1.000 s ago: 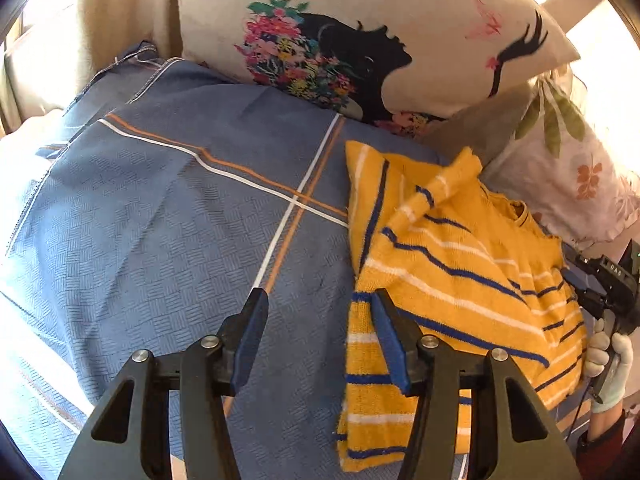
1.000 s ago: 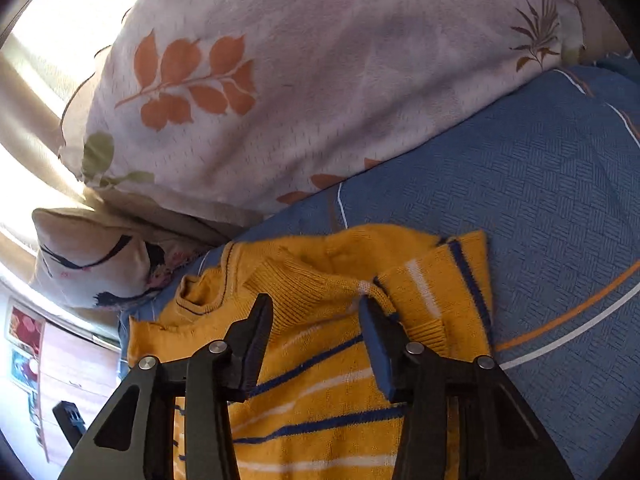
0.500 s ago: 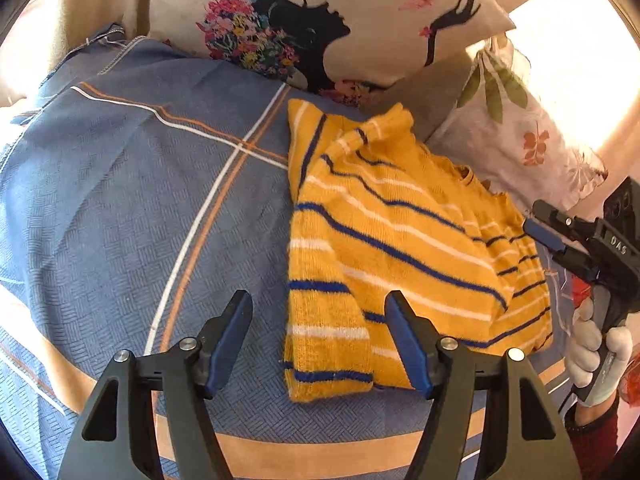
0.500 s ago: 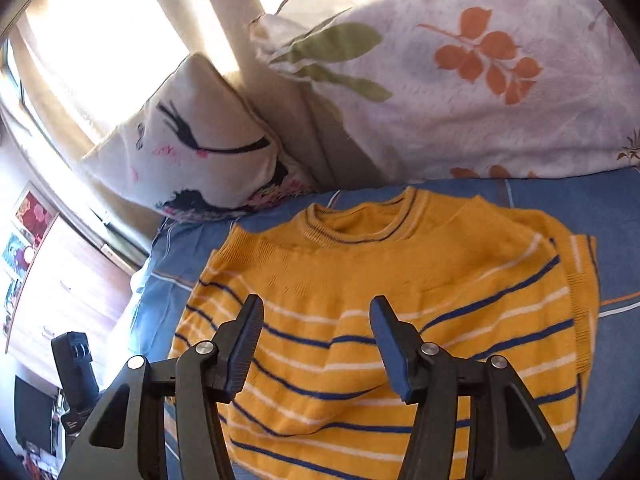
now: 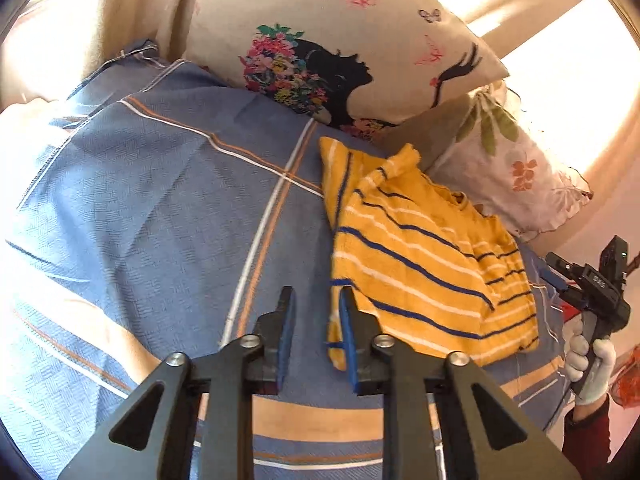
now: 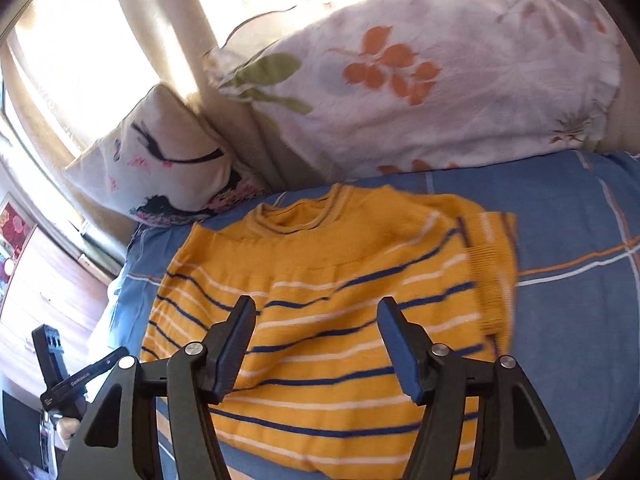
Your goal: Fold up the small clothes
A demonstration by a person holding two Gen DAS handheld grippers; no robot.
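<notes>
In the left wrist view, the left gripper (image 5: 316, 312) hangs with jaws narrowly apart and nothing between them, just at 9 o'clock of the sweater's (image 5: 420, 264) hem corner on the bed (image 5: 160, 200). In the right wrist view, the right gripper (image 6: 316, 344) hovers wide apart over the sweater (image 6: 320, 280), sleeves folded in. Each should pinch a hem corner squarely, then carry both evenly toward the collar (image 6: 296, 220) at 12 o'clock.

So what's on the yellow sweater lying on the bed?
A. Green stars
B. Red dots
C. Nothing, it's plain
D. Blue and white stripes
D. The yellow sweater has dark blue and white stripes running across its body, clear in both wrist views, as it lies on the blue bedspread with both grippers open above it.
</notes>
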